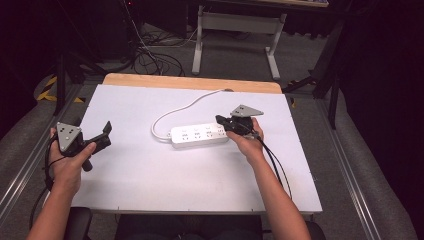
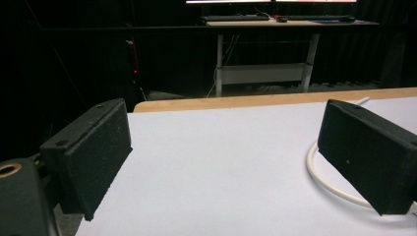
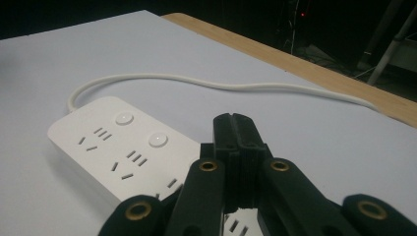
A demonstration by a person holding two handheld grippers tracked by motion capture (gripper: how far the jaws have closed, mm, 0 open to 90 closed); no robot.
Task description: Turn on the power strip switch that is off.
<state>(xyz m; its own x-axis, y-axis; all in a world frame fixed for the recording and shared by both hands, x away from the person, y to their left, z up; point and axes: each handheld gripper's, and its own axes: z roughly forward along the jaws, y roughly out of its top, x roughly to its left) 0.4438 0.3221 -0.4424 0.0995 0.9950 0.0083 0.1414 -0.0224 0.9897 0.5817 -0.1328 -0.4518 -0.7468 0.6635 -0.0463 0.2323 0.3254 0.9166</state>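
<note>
With the white power strip [image 1: 199, 135] as the landmark, the left gripper [image 1: 102, 136] sits well to its left, held in the person's left hand [image 1: 70, 160] over the white board [image 1: 150, 175] near that board's left edge. Its jaws stand wide apart with nothing between them; in the left gripper view the two black pads frame bare board, and a loop of the strip's white cable [image 2: 324, 179] runs behind the right-hand pad.

The power strip lies flat near the middle of the board, its long side running left to right, sockets and round buttons facing up. Its cable [image 1: 187, 106] leaves the strip's left end, curls back and runs away toward the wooden table edge [image 1: 192, 82] beyond the strip.

The right gripper [image 1: 223, 122] is at the strip's right end, held in the person's right hand [image 1: 247, 142]. Its jaws are pressed together, with nothing between them. In the right gripper view [image 3: 236, 125] the closed tips hang over the strip's top face, beside the nearer round button [image 3: 158, 139]; whether they touch the strip I cannot tell.
</note>
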